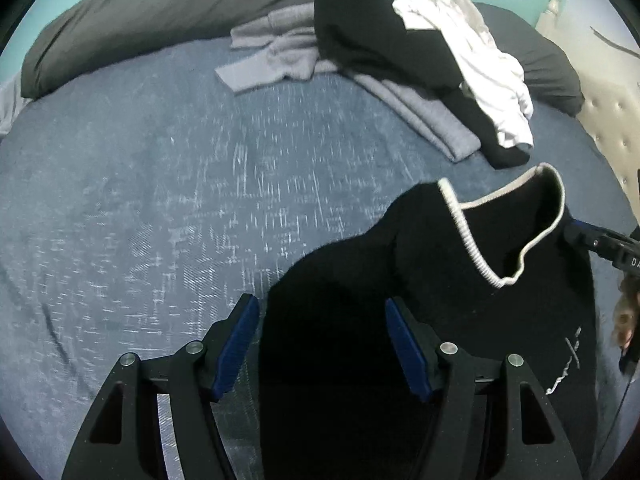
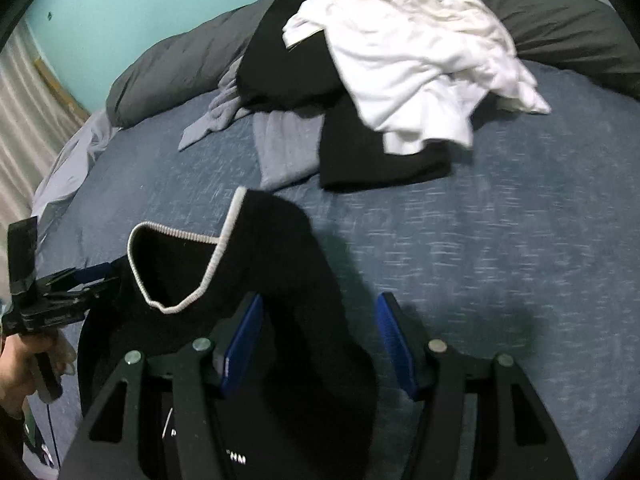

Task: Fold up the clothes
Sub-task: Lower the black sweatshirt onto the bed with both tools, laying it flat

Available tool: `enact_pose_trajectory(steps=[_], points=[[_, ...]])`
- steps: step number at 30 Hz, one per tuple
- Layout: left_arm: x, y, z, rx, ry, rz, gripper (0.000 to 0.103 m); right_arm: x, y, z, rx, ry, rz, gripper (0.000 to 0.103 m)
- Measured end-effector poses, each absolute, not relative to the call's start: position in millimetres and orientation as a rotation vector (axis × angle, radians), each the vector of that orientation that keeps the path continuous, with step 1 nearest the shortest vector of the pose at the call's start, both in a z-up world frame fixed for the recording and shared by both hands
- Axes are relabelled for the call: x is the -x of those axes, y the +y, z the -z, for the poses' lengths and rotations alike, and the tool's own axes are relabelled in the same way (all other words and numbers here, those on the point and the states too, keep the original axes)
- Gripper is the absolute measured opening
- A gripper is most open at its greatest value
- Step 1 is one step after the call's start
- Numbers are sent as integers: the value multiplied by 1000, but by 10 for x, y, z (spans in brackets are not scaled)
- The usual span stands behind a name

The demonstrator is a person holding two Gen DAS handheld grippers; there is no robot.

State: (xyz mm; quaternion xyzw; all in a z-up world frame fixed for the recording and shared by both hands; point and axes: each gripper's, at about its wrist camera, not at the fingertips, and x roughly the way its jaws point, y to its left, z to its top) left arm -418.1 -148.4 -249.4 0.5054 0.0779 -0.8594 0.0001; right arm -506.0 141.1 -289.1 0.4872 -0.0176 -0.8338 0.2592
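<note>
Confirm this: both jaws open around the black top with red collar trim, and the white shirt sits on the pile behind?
Not quite: the black top has white collar trim, clear in the right wrist view. The rest holds: both grippers' jaws stand open, and the white shirt tops the pile.

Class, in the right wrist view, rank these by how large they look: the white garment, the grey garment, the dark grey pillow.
1. white garment
2. dark grey pillow, though partly covered, so unsure against the first
3. grey garment, mostly hidden
</note>
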Motion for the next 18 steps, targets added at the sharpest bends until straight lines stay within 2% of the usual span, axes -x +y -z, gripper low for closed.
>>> enact_pose_trajectory(steps=[2,4,5,6,7,9,11,15,18], points=[[4183,-1497,2536,-1595,258,2711,64,5057,1302,2923,-1313,17,2254,50],[4177,-1499,2571,-1601,253,2718,48,5069,1218,2958,-1313,82,2248,24],[4169,-1497,2576,-1599,250,2727,43,5074,1184,2971,-1313,115,2255,16],[4158,-1493,2568,-1593,249,2740,28,5068,1169,2966,-1303,134,2262,6],[4152,-1481,2558,-1589,248,2752,17,5062,1163,2951,-1289,146,2271,5],[4134,-1461,2502,-1563,232,2769,12,5048,1189,2870,-1250,142,2301,5],[4103,-1509,2409,-1508,257,2776,11,5049,1245,2755,-1207,135,2350,5],[4062,-1775,2265,-1398,429,2726,9,5135,1374,2604,-1203,67,2429,4],[4096,-1750,2298,-1425,386,2696,9,5148,1431,2572,-1227,22,2431,5]])
